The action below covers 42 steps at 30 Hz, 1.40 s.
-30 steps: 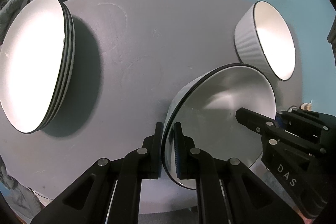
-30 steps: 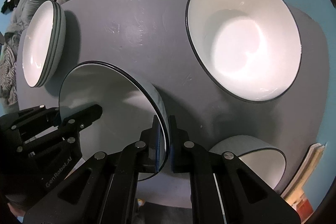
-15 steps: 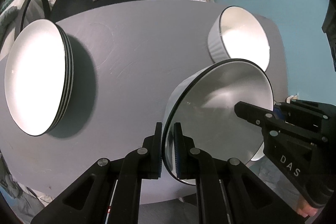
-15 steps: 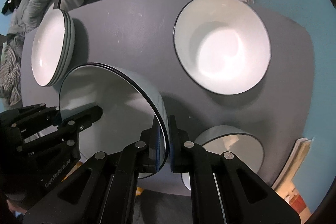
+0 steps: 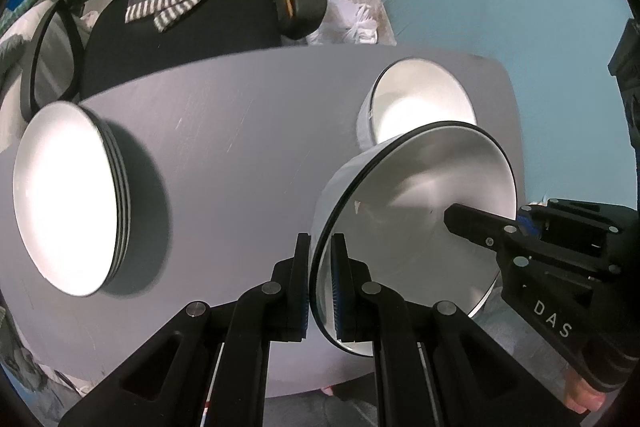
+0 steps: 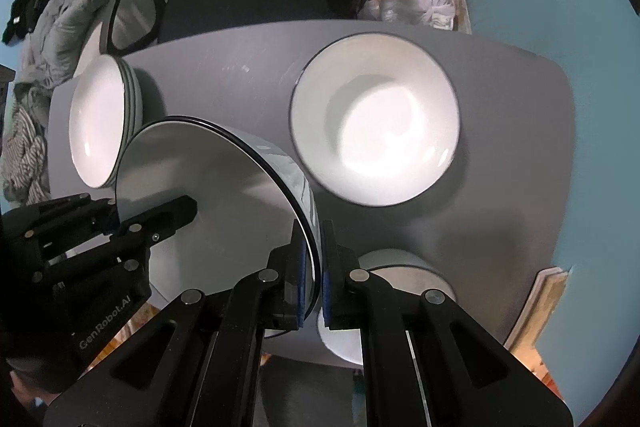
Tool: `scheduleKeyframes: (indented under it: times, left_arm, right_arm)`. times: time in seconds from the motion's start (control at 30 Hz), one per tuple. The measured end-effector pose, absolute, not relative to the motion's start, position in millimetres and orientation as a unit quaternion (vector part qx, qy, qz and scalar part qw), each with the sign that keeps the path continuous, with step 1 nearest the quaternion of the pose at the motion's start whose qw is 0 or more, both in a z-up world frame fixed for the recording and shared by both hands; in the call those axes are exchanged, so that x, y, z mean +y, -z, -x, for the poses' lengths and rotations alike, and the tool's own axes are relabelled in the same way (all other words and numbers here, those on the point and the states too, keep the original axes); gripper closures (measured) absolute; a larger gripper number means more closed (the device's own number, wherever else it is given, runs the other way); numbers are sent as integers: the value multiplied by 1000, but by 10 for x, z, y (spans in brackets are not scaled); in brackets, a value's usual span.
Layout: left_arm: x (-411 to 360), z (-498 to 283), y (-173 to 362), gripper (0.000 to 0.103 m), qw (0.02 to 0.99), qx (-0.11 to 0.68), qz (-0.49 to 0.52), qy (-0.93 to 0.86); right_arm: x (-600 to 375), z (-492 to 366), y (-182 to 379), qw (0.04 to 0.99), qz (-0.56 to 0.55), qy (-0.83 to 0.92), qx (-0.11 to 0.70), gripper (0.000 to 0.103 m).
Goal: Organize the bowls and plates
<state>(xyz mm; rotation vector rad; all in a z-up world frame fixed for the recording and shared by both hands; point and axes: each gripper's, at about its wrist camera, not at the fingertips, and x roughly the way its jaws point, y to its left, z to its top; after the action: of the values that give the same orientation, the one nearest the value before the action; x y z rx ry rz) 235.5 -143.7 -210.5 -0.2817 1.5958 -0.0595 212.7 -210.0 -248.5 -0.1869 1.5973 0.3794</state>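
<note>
Hidden and cut-off parts as seen from my two wrist cameras.
My left claw [image 5: 320,279] covers the near rim of the shallow bowl [image 5: 420,211] it pinches; my right claw [image 6: 316,267] hides the opposite rim. The held bowl conceals part of the ribbed bowl [image 5: 416,99] behind it and the near edge of the plate stack [image 6: 96,131]. A small bowl [image 6: 400,263] is mostly masked by my right claw's arms. The bench [image 5: 240,147] runs under both claws, its near edge unseen.
</note>
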Motion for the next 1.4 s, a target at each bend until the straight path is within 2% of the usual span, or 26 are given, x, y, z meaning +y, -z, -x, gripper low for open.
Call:
scheduleKeyframes:
  times: [0.5,1.03,1.4]
  left_arm:
    - [-1663,-2731,2199,94,692,712,111,29]
    - [-1856,-2928,2476,94,673,731,108,27]
    - [-1934,-3010,2462,94,675,733,80,19]
  right_arm:
    - [-2339,-2570,2383,686,77,-158,707,97]
    - [-2538,-2801,2625,670,80,-148,723,97]
    - [-2598,-2875,2682,667,70,-149,727,96]
